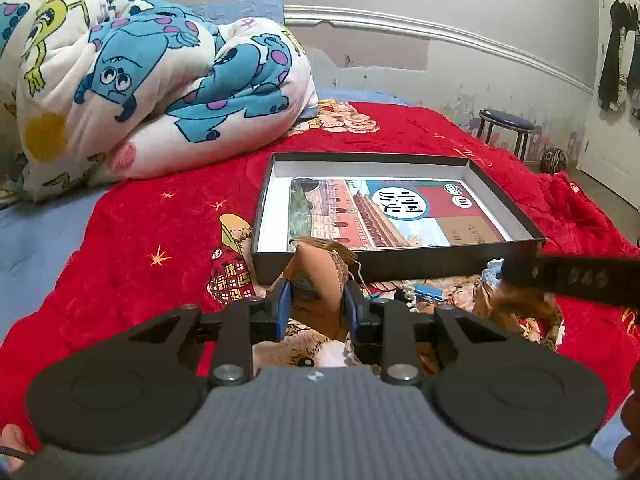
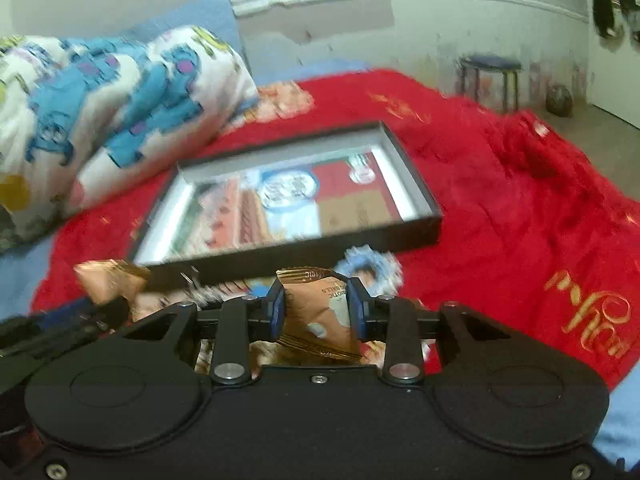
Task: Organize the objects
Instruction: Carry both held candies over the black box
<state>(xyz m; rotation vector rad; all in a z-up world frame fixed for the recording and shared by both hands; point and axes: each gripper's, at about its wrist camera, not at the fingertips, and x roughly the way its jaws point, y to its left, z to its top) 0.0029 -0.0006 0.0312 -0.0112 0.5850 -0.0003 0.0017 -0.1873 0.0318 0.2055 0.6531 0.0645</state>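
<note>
Both grippers pinch snack packets: left gripper [image 1: 316, 304] clamps a tan packet [image 1: 316, 276], right gripper [image 2: 318, 306] clamps a copper packet [image 2: 320, 312]. Beyond them, a red blanket [image 1: 160, 216] carries a rolled cartoon quilt [image 1: 140, 80] at its far left edge, then a black box [image 1: 400, 268] holding a book [image 1: 392, 216], then a blue scrunchie [image 2: 370, 266] beside the box's near wall.

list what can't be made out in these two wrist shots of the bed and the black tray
- Left wrist view: the brown snack packet in the left gripper covers the near corner of the book in the shallow black tray.
- Same view: the right gripper's dark finger hides most of the pale blue crocheted item.
- Right wrist view: motion blur makes the book's cover print unreadable.
- Right wrist view: the right gripper hides the lower part of its copper foil packet.
</note>
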